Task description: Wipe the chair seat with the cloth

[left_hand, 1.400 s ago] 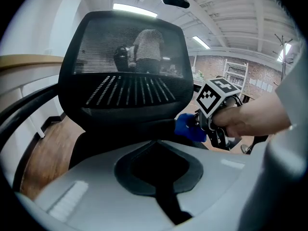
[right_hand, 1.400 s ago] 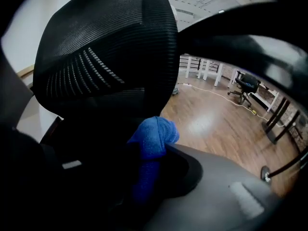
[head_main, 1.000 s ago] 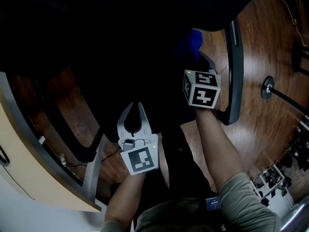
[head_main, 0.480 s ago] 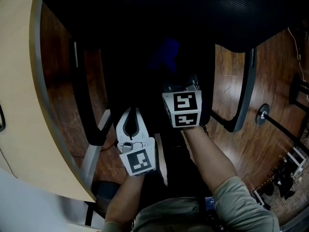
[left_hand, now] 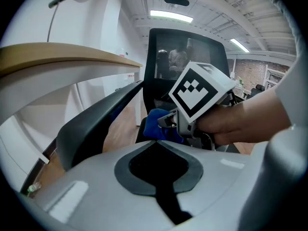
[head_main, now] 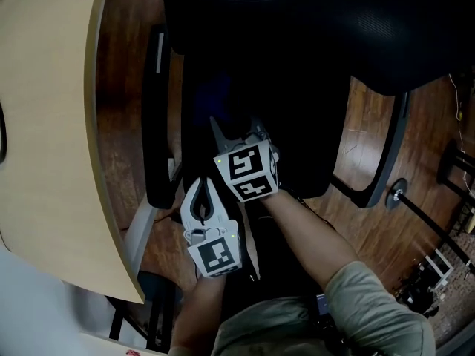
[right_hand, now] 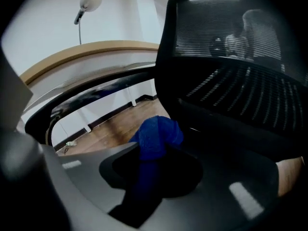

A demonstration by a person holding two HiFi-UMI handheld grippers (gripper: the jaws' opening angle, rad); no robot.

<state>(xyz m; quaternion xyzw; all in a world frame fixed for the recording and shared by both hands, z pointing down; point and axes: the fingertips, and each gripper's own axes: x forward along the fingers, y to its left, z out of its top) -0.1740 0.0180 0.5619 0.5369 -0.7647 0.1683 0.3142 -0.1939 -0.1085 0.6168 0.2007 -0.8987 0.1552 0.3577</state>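
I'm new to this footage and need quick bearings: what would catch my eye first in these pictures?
The bright blue cloth stands out most, bunched in the shut jaws of the right gripper over the dark seat of a black office chair. Beside it the left gripper is shut and empty. A pale wooden desk curves along the left of the head view.
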